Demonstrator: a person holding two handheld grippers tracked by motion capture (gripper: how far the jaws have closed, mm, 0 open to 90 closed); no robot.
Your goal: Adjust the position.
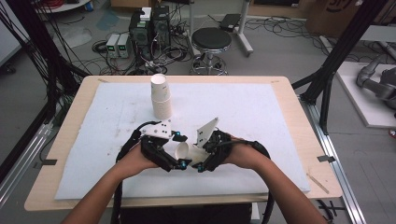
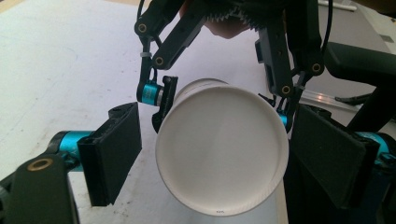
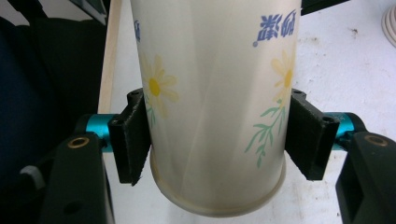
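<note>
A paper cup (image 1: 182,150) with a yellow flower print (image 3: 215,84) lies on its side just above the white mat, between my two grippers. My right gripper (image 1: 199,155) (image 3: 217,135) is shut on its wall, a pad pressing each side. My left gripper (image 1: 181,149) (image 2: 222,158) faces the cup's round end (image 2: 219,149) and straddles it with the jaws wide. Its left pad (image 2: 116,154) stands clear of the cup, and its right pad (image 2: 327,158) is close beside the rim. The left gripper view also shows the right gripper's fingers (image 2: 161,100) on the cup farther back.
A stack of upturned paper cups (image 1: 161,95) stands on the white mat (image 1: 261,107) behind the grippers. The mat covers most of the wooden table (image 1: 70,140). A stool (image 1: 211,39), computers (image 1: 149,28) and cables sit on the floor beyond.
</note>
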